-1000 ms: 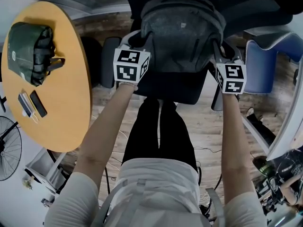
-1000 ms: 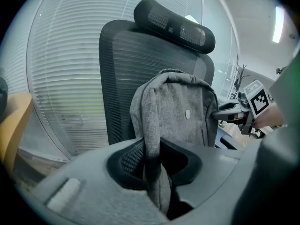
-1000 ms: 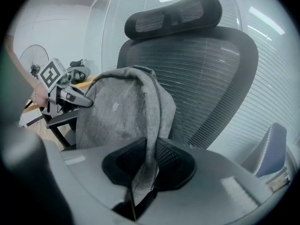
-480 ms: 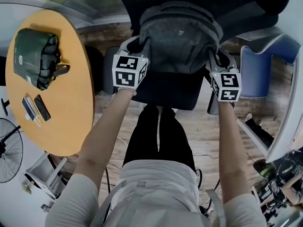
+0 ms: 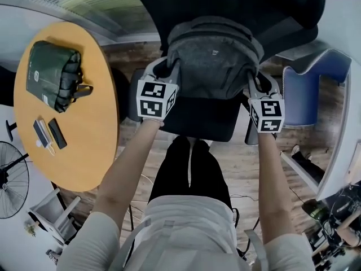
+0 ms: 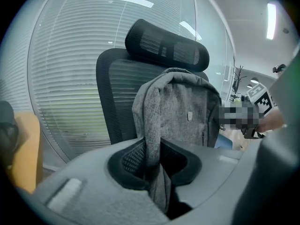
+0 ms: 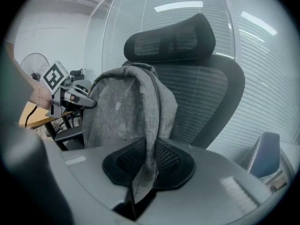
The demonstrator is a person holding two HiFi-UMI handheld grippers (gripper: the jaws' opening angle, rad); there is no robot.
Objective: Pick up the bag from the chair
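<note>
Grey bag point(image 5: 214, 58), against black chair point(image 5: 197, 117): I had left tongs point(image 6: 152, 163) and right tongs point(image 7: 146, 165) clenched on its fabric, opposite sides.

Round wood-topped counter point(image 5: 93, 151) standing over plank floor point(image 5: 248, 151). Dark green bag point(image 5: 54, 75) lying on it toward the far side, its dark strap trailing out along the top. On the person's side of the green bag, well apart from it, a black phone point(image 5: 57, 133) is lying flat. A slim pale device point(image 5: 41, 135) is lying there too, the two nearly parallel and just beside each other.
</note>
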